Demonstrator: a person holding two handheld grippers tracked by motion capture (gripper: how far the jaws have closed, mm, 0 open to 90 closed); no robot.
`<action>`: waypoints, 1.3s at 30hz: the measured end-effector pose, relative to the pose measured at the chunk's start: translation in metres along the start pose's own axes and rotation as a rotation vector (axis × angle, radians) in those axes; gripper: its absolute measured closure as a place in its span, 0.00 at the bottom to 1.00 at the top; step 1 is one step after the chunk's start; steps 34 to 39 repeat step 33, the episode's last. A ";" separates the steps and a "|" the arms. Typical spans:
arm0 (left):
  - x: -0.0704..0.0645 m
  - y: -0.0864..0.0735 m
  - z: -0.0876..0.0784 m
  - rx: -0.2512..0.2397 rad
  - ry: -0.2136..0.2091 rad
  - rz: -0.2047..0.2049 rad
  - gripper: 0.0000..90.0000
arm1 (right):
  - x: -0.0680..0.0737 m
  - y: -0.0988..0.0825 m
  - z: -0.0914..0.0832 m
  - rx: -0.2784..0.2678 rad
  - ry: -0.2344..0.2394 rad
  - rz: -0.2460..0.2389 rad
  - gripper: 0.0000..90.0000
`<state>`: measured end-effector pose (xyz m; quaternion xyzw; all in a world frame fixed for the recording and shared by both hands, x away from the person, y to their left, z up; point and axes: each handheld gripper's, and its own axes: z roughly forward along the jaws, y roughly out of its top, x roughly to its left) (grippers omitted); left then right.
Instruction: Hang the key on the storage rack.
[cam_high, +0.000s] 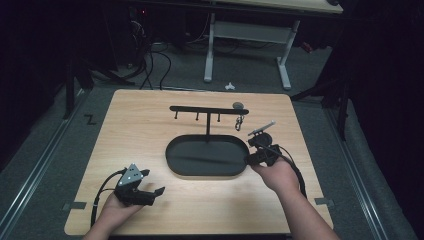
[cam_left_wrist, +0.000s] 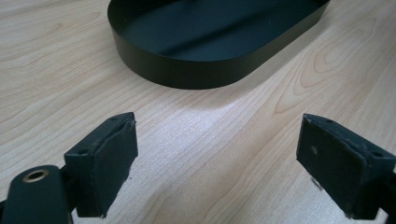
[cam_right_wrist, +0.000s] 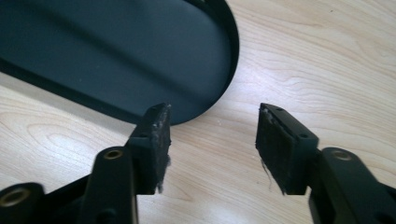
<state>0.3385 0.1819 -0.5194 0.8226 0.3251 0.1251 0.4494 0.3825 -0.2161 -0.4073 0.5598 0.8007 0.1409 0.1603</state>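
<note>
A black oval tray (cam_high: 169, 156) lies in the middle of the wooden table (cam_high: 140, 125). From its far side rises a black T-shaped stand (cam_high: 207, 110) with small hooks under the bar. A metal key ring (cam_high: 239, 122) hangs from the bar's right end. My left gripper (cam_high: 154, 182) rests low near the front left of the table, open and empty; in the left gripper view its jaws (cam_left_wrist: 215, 158) stand wide over bare wood, facing the tray wall (cam_left_wrist: 187, 70). My right gripper (cam_high: 250, 151) hovers at the tray's right end, open and empty (cam_right_wrist: 212, 140), beside the tray rim (cam_right_wrist: 232, 51).
A white-legged desk (cam_high: 247, 35) and loose cables (cam_high: 150, 60) stand on the grey floor beyond the table. Tape marks (cam_high: 74, 205) sit at the table's front corners. Bare wood lies between the tray and the front edge.
</note>
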 end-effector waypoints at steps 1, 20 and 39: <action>0.000 0.000 0.000 0.002 0.002 -0.001 0.15 | 0.001 -0.004 0.002 -0.007 0.001 0.001 0.48; -0.001 -0.002 -0.001 -0.001 0.052 0.021 0.12 | 0.029 -0.115 0.066 -0.304 -0.040 0.045 0.43; 0.002 -0.003 -0.006 -0.015 0.110 -0.016 0.11 | 0.023 -0.131 0.061 -0.428 -0.020 -0.007 0.43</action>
